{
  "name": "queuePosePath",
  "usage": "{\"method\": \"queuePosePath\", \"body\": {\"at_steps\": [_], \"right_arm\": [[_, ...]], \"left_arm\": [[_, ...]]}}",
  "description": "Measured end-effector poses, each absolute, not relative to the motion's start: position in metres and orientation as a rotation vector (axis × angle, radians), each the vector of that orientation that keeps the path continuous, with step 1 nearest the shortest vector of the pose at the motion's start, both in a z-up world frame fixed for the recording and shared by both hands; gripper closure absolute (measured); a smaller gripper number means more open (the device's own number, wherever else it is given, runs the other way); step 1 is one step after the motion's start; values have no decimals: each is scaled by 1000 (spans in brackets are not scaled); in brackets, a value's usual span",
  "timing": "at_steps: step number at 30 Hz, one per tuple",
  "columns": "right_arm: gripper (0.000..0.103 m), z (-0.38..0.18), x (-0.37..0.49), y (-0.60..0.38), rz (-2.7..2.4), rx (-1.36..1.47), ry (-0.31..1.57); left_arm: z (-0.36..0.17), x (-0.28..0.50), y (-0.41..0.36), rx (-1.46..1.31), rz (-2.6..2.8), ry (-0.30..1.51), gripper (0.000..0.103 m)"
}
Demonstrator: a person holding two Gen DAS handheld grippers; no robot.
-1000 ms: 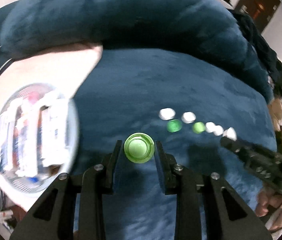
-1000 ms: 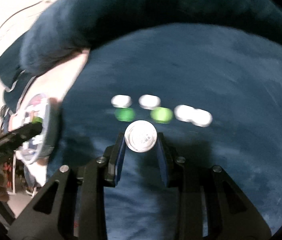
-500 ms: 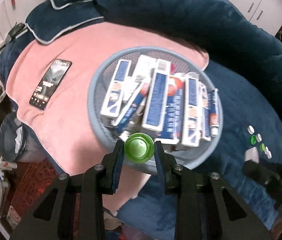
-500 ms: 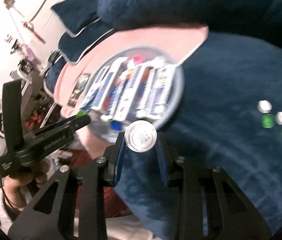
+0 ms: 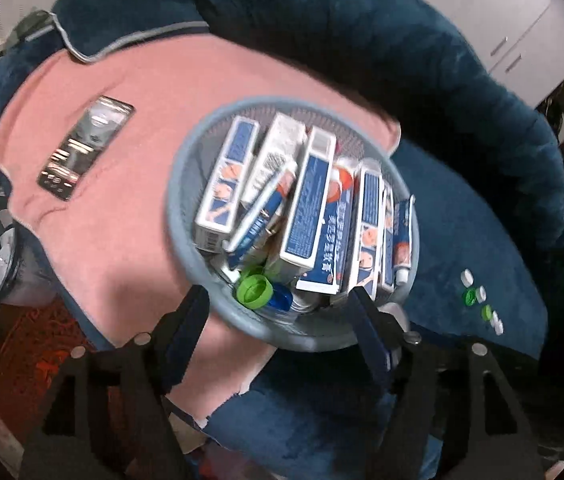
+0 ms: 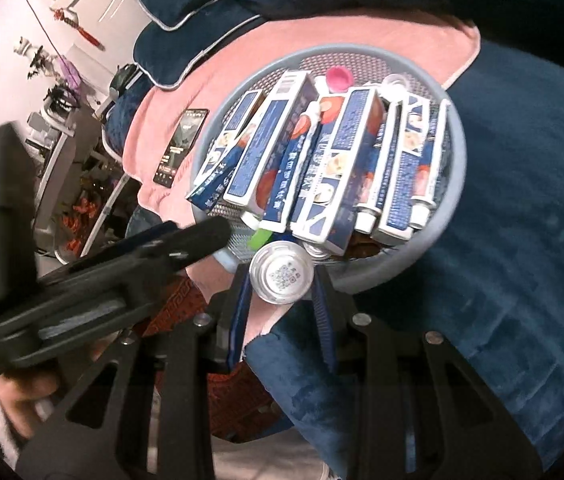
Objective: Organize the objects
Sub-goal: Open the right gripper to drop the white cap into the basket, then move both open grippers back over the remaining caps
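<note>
The left claw (image 5: 278,316) was seen over the near rim of the grey mesh basket (image 5: 186,160), its jaws just parted, nothing gripped btwn them; the green cap (image 5: 254,290) lay loose inside the basket, beside a blue cap (image 5: 282,300) & toothpaste boxes (image 5: 309,208); the right claw (image 6: 282,292) was clenched on a white cap (image 6: 282,273), held just at the basket's edge; more caps (image 5: 481,300) were left on the blue sofa cushion (image 5: 461,240), well apart from the basket.
</note>
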State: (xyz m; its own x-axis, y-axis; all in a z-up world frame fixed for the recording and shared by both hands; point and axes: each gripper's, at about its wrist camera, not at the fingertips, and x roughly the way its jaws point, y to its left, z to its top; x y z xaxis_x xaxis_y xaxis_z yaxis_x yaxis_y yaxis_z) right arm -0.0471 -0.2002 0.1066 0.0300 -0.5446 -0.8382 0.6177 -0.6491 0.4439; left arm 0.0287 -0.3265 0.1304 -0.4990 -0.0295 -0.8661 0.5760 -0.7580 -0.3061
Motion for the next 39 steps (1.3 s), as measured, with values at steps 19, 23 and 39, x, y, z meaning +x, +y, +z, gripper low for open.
{"method": "queuePosePath", "body": {"at_steps": [19, 23, 39], "right_arm": [[5, 107, -52, -194, -1848, 1448, 122], [3, 104, -53, -181, -1875, 1484, 148], [1, 105, -68, -96, -1994, 1564, 56]], "left_arm": [[148, 28, -314, 1243, -2224, 595, 1], [149, 20, -302, 1267, -2230, 549, 1], [156, -20, -220, 1371, -2331, 356, 1]]}}
